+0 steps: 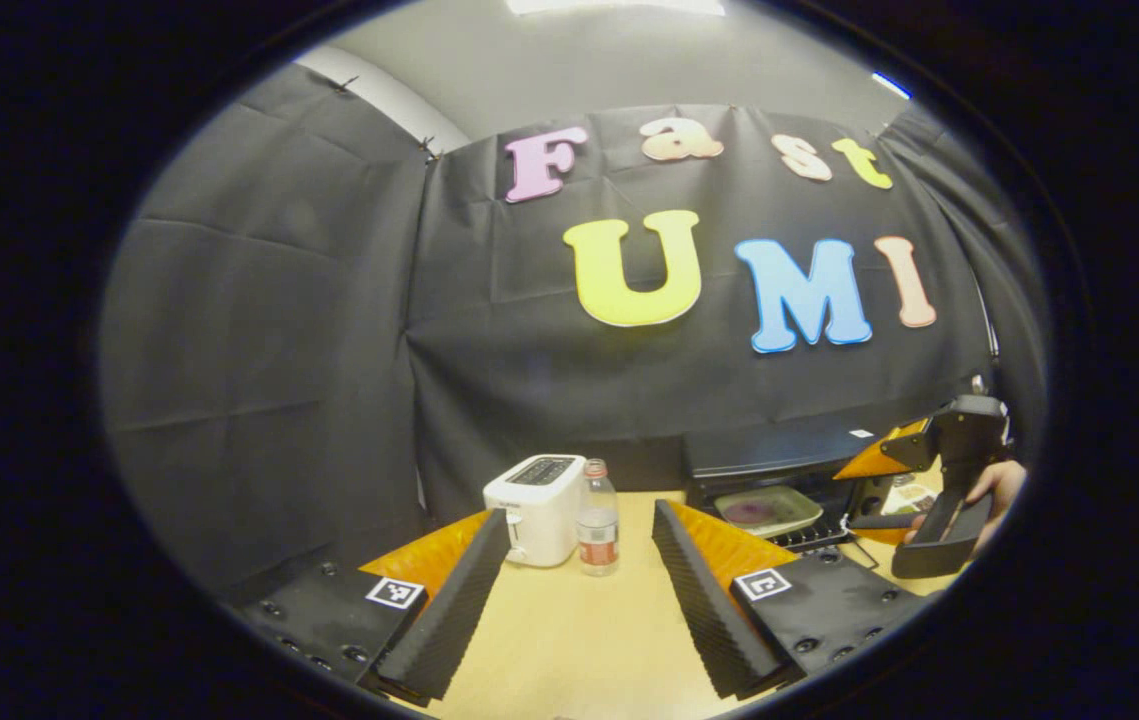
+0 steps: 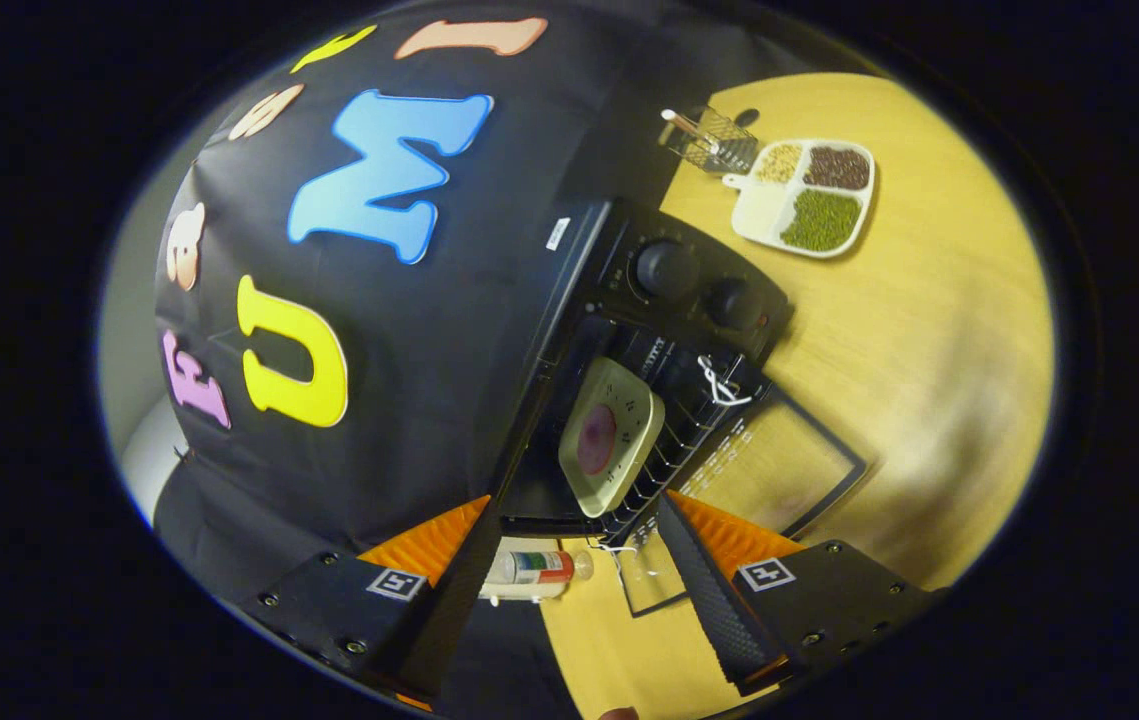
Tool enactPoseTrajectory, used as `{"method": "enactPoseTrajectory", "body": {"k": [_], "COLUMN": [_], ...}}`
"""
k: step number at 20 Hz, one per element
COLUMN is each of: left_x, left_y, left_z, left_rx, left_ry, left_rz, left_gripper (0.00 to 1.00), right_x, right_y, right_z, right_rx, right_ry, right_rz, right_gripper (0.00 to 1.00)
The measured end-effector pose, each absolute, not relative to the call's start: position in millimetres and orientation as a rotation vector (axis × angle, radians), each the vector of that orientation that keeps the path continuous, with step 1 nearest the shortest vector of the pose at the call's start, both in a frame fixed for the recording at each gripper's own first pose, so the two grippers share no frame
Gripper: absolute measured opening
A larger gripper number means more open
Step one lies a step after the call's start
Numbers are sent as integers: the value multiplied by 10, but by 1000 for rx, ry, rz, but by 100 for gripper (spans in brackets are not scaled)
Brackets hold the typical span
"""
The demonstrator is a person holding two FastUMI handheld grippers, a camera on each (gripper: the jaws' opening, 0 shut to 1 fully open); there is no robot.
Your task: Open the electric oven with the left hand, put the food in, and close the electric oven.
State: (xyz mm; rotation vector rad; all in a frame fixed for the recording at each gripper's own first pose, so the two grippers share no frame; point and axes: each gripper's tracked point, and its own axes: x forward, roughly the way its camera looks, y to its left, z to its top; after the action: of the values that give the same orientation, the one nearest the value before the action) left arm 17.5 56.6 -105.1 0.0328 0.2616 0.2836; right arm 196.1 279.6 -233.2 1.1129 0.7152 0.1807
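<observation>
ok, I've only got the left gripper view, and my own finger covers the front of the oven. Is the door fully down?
Observer: Yes. In the right gripper view the oven door lies flat and open in front of the rack, where the plate sits.
Operator: Right gripper holding anything? I only see it side-on.
Observer: No. The right gripper is open, with nothing between its fingers.
</observation>
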Motion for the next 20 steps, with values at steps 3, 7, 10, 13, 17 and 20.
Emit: {"method": "enactPoseTrajectory", "body": {"k": [3, 7, 10, 13, 17, 20], "left_x": [148, 136, 209, 311, 426, 515], "left_y": [316, 24, -209, -457, -800, -1056], "left_z": [-1149, -1397, -1677, -2065, -2478, -2789], "left_rx": [11, 8, 2, -34, -67, -71], "left_ry": [279, 320, 370, 448, 547, 629], "left_rz": [242, 190, 138, 80, 7, -41], "left_gripper": [100, 97, 95, 100, 97, 98], "right_x": [1747, 1455, 1290, 1138, 988, 887], "right_y": [2580, 2258, 2004, 1740, 1347, 1047], "right_z": [-2156, -1912, -1808, -1739, -1650, -1531], "right_rx": [991, 781, 637, 515, 367, 276], "right_ry": [671, 577, 511, 461, 395, 327], "right_rz": [238, 301, 310, 289, 230, 172], "right_gripper": [98, 98, 98, 97, 98, 98]}}
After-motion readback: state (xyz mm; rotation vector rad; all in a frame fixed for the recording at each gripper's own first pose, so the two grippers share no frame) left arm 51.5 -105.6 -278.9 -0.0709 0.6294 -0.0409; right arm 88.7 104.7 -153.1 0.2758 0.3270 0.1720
